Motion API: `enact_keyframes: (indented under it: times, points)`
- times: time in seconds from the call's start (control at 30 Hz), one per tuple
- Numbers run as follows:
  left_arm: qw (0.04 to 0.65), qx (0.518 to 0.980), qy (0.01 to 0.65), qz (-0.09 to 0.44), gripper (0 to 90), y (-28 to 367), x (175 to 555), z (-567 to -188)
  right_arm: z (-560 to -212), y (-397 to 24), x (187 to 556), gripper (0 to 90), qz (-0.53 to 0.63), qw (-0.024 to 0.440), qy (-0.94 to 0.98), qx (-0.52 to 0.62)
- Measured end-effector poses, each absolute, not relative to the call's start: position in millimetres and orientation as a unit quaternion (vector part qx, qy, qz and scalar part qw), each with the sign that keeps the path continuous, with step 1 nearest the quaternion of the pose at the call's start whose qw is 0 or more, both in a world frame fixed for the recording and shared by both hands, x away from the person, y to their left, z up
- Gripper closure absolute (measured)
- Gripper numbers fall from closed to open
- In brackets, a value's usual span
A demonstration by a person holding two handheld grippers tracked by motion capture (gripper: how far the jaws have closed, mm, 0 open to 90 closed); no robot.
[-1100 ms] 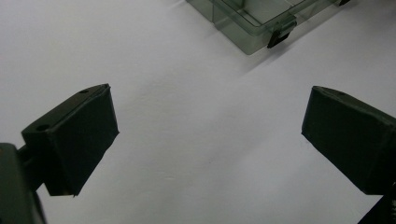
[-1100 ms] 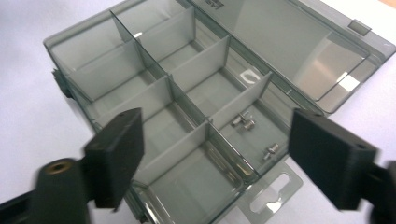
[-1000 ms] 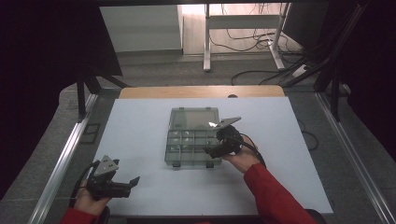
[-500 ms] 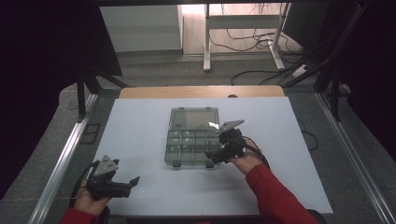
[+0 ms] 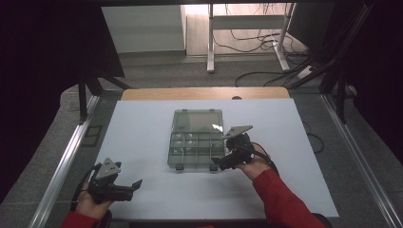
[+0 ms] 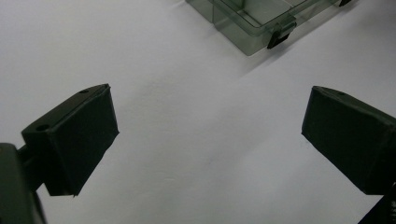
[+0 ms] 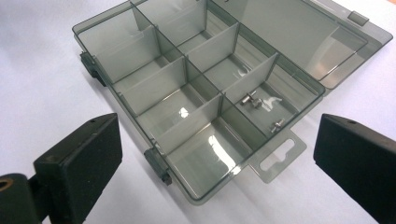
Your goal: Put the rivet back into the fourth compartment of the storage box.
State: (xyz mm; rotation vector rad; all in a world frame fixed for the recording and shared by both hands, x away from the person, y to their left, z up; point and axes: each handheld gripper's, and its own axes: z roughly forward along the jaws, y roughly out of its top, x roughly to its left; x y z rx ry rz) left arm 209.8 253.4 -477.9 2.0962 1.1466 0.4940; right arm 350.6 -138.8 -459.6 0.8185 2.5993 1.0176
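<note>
A smoky clear plastic organiser box (image 5: 194, 145) lies mid-table with its lid (image 5: 197, 119) folded flat behind it. In the right gripper view the box (image 7: 187, 93) shows several divided compartments, and a few small metal screws (image 7: 251, 100) lie in one at its right end. My right gripper (image 5: 219, 164) hovers at the box's near right corner. It is open (image 7: 219, 147) with nothing between the jaws. My left gripper (image 5: 134, 186) rests low near the table's front left. It is open (image 6: 210, 121) over bare table, well apart from the box corner (image 6: 252, 23).
The white tabletop (image 5: 142, 133) has free room on both sides of the box. A black latch (image 6: 279, 38) sticks out of the box's front wall, and a hang tab (image 7: 276, 156) projects from its right end. Metal rails (image 5: 66, 156) run along the table's sides.
My right gripper has drifted a little toward the near edge along the box's right front corner. The left gripper and the box have not moved.
</note>
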Motion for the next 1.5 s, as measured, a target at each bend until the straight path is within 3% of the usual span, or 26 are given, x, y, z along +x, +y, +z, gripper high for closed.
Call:
enact_keyframes:
  times: [0.83,1.5]
  points:
    - [0.344,0.807,0.441,0.19,4.0,253.3,209.8,-478.0,-463.0,-171.4,327.8,0.2,0.352,0.113,0.881,0.295]
    - [0.342,0.809,0.439,0.19,4.0,252.7,209.7,-477.8,-471.0,-211.0,299.0,0.2,0.339,0.137,0.876,0.316]
